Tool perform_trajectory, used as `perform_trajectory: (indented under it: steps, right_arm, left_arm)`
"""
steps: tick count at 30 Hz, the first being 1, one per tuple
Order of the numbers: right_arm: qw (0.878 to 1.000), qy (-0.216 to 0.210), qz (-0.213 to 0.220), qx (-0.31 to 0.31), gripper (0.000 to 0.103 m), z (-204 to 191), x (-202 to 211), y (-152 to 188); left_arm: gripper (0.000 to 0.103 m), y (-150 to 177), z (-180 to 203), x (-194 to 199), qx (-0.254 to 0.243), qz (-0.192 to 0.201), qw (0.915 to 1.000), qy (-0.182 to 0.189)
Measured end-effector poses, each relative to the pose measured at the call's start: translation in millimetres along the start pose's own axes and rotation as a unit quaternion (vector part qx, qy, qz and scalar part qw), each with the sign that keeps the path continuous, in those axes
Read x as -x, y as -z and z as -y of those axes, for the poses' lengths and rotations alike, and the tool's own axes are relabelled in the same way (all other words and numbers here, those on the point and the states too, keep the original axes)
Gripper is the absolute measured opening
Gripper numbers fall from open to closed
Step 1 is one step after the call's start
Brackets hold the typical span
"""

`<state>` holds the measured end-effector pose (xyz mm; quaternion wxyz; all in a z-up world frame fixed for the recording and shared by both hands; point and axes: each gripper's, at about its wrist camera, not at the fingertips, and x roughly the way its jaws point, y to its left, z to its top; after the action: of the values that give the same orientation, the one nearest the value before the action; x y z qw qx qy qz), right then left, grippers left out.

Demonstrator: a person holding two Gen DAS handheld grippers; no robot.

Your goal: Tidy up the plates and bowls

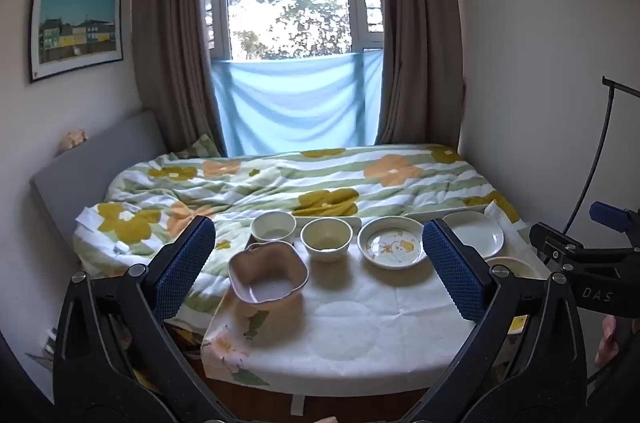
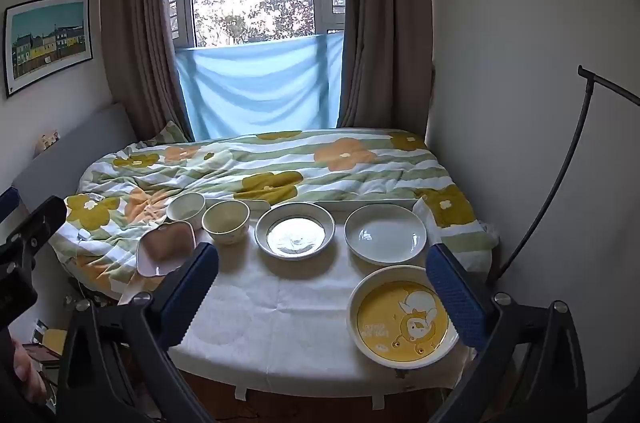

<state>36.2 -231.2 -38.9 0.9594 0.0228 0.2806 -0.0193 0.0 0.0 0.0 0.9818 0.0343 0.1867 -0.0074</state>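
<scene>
Where curtains (image 1: 172,35) hang, clothed table (image 2: 280,303), bed (image 2: 256,163)

Table (image 2: 280,363) under white cloth (image 2: 288,307): bowls (image 2: 226,221), plates (image 2: 385,231).

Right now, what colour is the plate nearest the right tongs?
Yellow with a white cartoon animal, white rim; clearest in the right wrist view.

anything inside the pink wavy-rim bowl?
The pink bowl looks empty: the left wrist view shows a bare pale bottom. Its near inner wall is hidden by the rim. Under it only the white tablecloth shows.
</scene>
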Motion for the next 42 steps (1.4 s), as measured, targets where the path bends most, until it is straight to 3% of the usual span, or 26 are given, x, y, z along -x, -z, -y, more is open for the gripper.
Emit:
perform_trajectory:
  steps: [6,8,42]
  right_arm:
    - [1.0,-0.003,-0.005,-0.012,0.103,2.7,-2.7,0.7]
    - [1.0,-0.003,-0.002,-0.009,0.103,0.9,-1.6,0.5]
    - [1.0,0.0,0.007,0.001,0.103,-4.3,-5.1,-2.0]
  left_arm:
    - [0.103,-6.0,3.9,-9.0,-0.005,-0.023,0.9997,0.003]
    - [0.103,-4.5,4.9,-2.8,-0.004,-0.01,0.9999,0.002]
    - [0.103,1.7,3.5,-12.6,0.003,-0.016,0.9999,0.002]
